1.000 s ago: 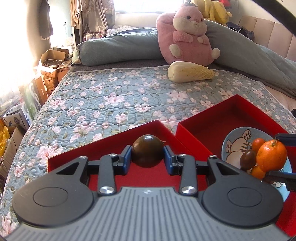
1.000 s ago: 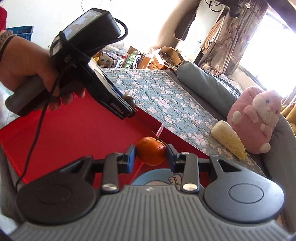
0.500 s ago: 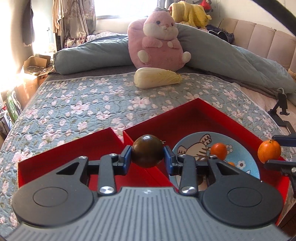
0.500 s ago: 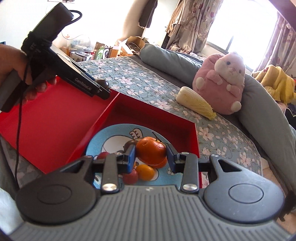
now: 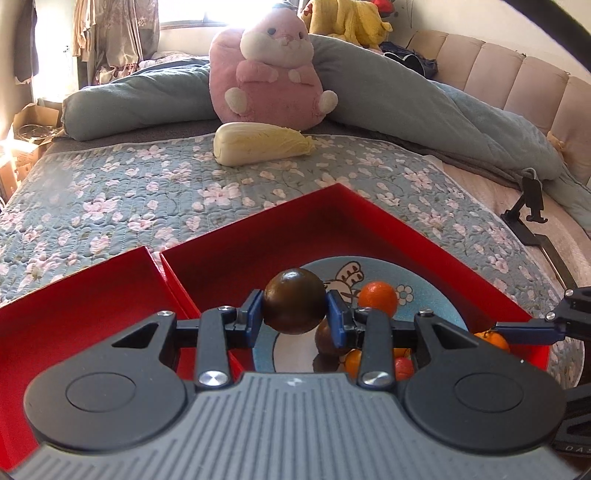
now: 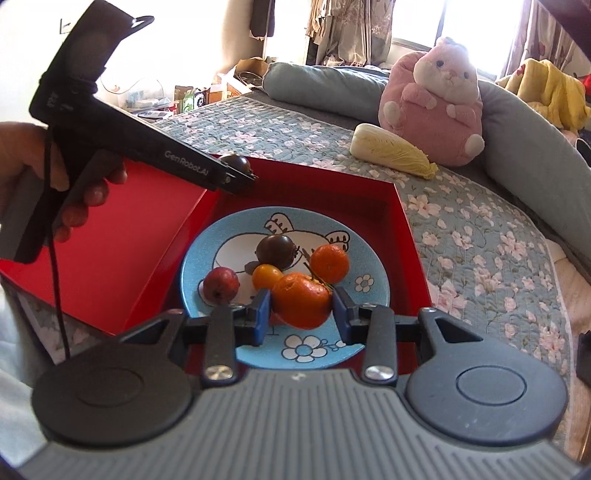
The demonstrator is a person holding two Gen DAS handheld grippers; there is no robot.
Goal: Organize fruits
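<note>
- a bed fills the middle of both views, covered by a blue-grey floral quilt point(image 5: 129, 192).
- a rolled grey-blue duvet point(image 5: 140, 107) lies across its far side.
- a padded beige headboard point(image 5: 517, 77) stands at the upper right of the left view.
- a bright window point(image 6: 469, 33) with patterned curtains point(image 6: 347, 29) glares at the top.
- cardboard boxes point(image 6: 243, 70) sit beyond the bed.

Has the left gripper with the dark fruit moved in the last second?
Yes. The left gripper, shut on the dark fruit, has crossed from over the empty red tray rightward to over the blue plate.
</note>
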